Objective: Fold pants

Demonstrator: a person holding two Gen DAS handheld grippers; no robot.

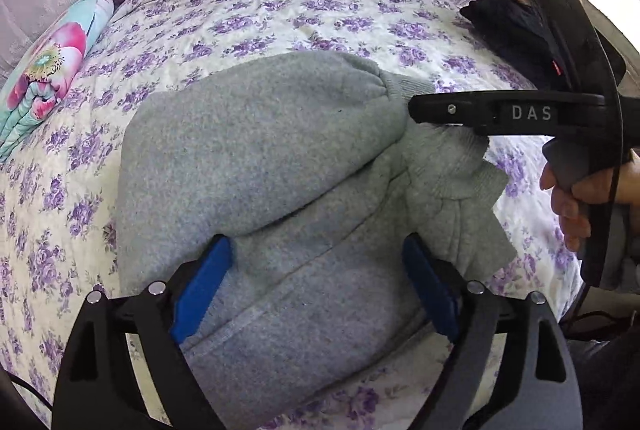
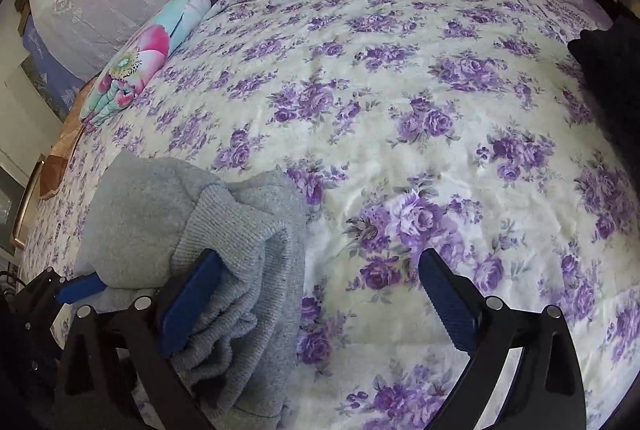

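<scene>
Floral quilt [image 2: 400, 89] is covering the bed; teal pillow [image 1: 52, 65] lying far-left. Grey pants [image 1: 256, 165] are lying folded near edge, long axis near-to-far, cuffs right. Left gripper [image 1: 316, 286] and right gripper [image 2: 320, 294] are gaping wide, holding nothing.

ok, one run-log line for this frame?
stage: mid-fold | grey pants: bunched on floral bedspread | left gripper: open above pants | right gripper: open at cuff
</scene>
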